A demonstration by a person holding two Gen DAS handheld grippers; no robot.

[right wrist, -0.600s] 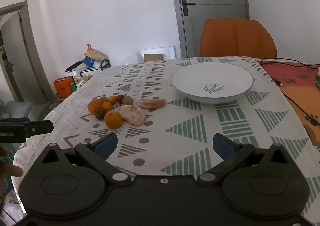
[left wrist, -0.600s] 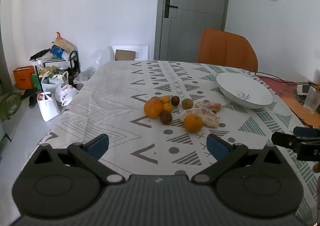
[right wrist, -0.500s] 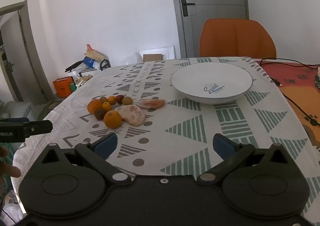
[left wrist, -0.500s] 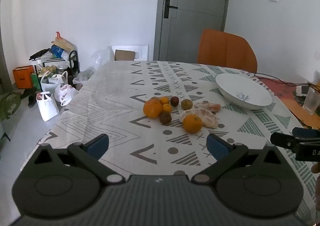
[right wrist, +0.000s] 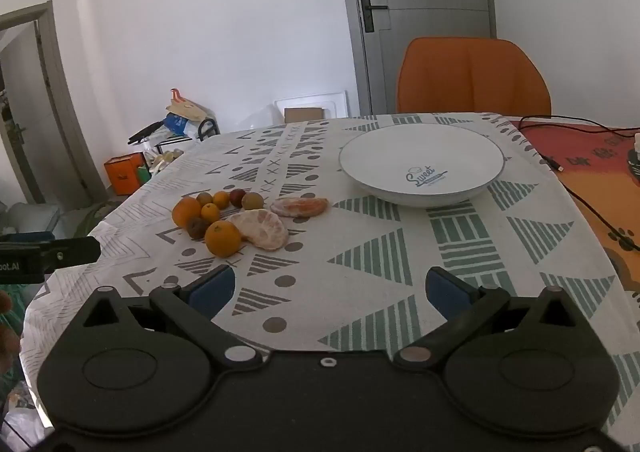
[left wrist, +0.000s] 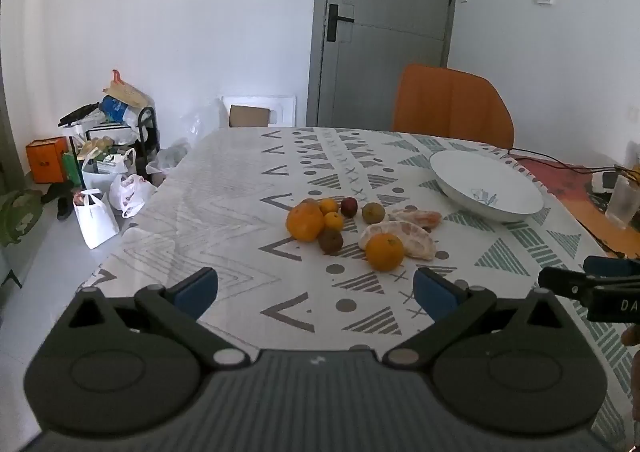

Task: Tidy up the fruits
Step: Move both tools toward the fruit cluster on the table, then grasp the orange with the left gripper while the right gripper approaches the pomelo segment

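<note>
two grippers are held above the near edge of the tabletop (right wrist: 460, 252), both with fingers spread wide and nothing between them: the left gripper (left wrist: 316, 290) and the right gripper (right wrist: 330, 288). several fruits are clustered on the patterned cloth, at about 11 o'clock from the right gripper and 12 o'clock from the left. the near orange (right wrist: 223, 238) is seen touching the peeled segment (right wrist: 262, 229), with a second peeled piece (right wrist: 299, 207) just beyond. the bowl (right wrist: 420, 164) is empty, at 1 o'clock from the right gripper, well apart from the pile.

trouble is judged likely in the crowding: a round orange may be rolled off toward the table edge if it is nudged by a finger, and small fruits (left wrist: 333, 221) packed against the large orange (left wrist: 305, 222) may be scattered. the peeled flesh may be crushed if pinched hard.
</note>
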